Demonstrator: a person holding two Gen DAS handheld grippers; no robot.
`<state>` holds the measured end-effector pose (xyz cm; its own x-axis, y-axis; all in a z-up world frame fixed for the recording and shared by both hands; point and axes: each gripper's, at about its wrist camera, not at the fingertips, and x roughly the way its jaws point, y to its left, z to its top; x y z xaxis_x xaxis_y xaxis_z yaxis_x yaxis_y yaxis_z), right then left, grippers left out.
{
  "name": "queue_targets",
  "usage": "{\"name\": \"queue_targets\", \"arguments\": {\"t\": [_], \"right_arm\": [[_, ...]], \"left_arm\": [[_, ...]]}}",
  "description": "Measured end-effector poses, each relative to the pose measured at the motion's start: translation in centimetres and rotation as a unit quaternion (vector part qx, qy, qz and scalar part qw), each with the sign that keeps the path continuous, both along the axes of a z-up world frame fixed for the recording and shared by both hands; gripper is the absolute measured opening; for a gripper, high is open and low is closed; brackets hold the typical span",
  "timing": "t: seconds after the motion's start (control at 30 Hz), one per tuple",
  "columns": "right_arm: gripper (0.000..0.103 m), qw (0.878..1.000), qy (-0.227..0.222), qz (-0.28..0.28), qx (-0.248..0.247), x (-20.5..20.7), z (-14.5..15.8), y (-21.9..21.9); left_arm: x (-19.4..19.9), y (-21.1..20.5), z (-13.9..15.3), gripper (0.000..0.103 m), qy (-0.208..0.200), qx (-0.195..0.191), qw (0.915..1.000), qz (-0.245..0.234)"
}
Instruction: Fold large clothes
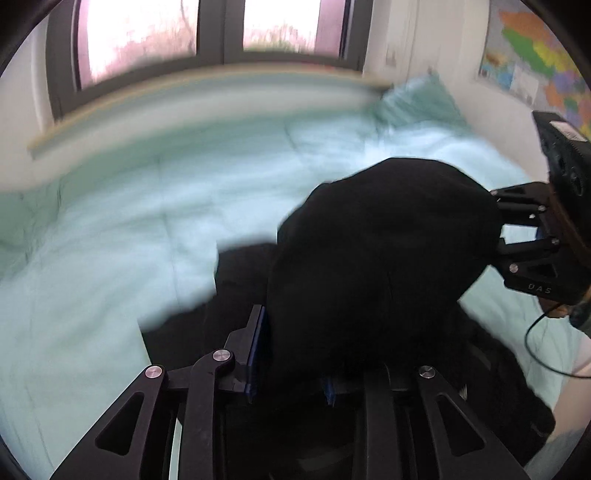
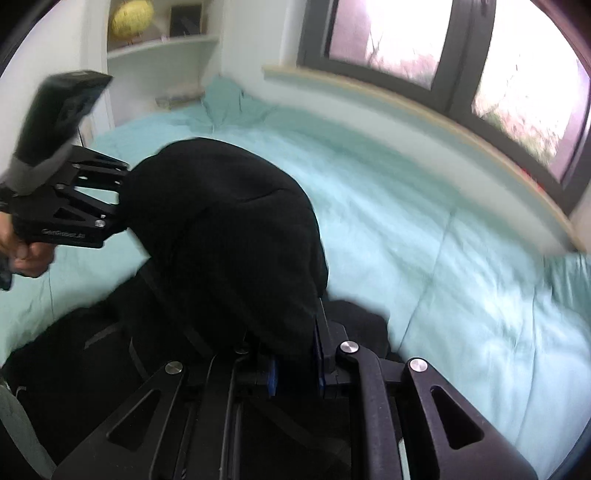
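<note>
Black garment (image 1: 388,236) apparently btwn claw (image 1: 291,373) pads.

Black garment (image 1: 388,240) on turquoise bed (image 1: 110,240)

A mint-green bed (image 1: 147,229) lies under a bright dark-framed window (image 1: 207,33), white walls (image 2: 258,33) around.

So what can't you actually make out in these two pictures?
- What kind of black garment it is: bunched up in both views.
- Fingertips of the left hand-held gripper and right hand-held gripper: buried in cloth.
- Outside the window: glare and blur.
</note>
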<state>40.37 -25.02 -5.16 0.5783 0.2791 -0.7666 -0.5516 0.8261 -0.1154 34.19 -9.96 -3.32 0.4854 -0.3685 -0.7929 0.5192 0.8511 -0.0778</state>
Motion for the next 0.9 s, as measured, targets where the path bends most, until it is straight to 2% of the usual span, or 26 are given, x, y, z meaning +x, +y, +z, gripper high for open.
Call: {"name": "queue_targets", "arguments": {"t": [0.1, 0.17, 0.2, 0.23, 0.33, 0.4, 0.47, 0.5, 0.53, 0.63, 0.73, 0.83, 0.9], "right_arm": [[0.018, 0.998, 0.048, -0.032, -0.001, -3.1, -3.9, -0.2], [0.018, 0.995, 0.081, -0.059, -0.003, -4.8, -6.9, -0.6], [0.018, 0.993, 0.097, -0.07, -0.004, -5.2, -7.9, -0.9], [0.018, 0.99, 0.119, -0.08, 0.001, -5.4, -8.9, -1.3], [0.018, 0.978, 0.178, -0.106, 0.03, -5.3, -10.8, -3.5], [0.02, 0.972, 0.2, -0.116, 0.043, -4.9, -10.6, -4.8], [0.032, 0.969, 0.2, -0.132, 0.067, -4.7, -9.0, -6.6], [0.046, 0.967, 0.197, -0.141, 0.078, -4.5, -8.1, -7.4], [0.055, 0.966, 0.194, -0.148, 0.089, -4.2, -7.2, -7.9], [0.055, 0.966, 0.172, -0.149, 0.123, -2.3, -3.9, -10.2], [0.055, 0.969, 0.143, -0.15, 0.136, 0.8, -0.5, -8.6], [0.055, 0.963, 0.145, -0.157, 0.162, 3.7, 0.6, -5.9], [0.055, 0.953, 0.17, -0.155, 0.196, 5.9, -0.1, -4.4]], "left_arm": [[-3.5, -0.1, -5.3, 0.028, 0.058, 0.028, 0.9978, 0.015], [-5.0, 0.2, -8.8, 0.028, 0.097, 0.062, 0.9924, 0.043], [-5.5, 0.7, -10.2, 0.027, 0.114, 0.087, 0.9879, 0.06], [-6.0, 1.5, -10.8, 0.027, 0.123, 0.095, 0.9853, 0.071], [-6.2, 3.7, -9.4, 0.027, 0.126, 0.085, 0.9843, 0.089], [-5.7, 5.3, -7.0, 0.027, 0.108, 0.068, 0.9858, 0.108], [-4.8, 7.0, -4.2, 0.027, 0.092, 0.037, 0.9868, 0.128], [-4.2, 7.5, -2.7, 0.027, 0.081, 0.017, 0.9874, 0.135], [-3.5, 7.8, -1.1, 0.028, 0.069, -0.002, 0.9881, 0.138], [-0.9, 7.3, 1.9, 0.031, 0.052, -0.027, 0.9903, 0.126], [2.1, 6.8, 3.2, 0.033, 0.053, -0.054, 0.9887, 0.129], [6.0, 4.5, 3.0, 0.033, 0.09, -0.125, 0.9819, 0.11], [6.8, 2.7, 1.7, 0.033, 0.113, -0.145, 0.9784, 0.094]]}}
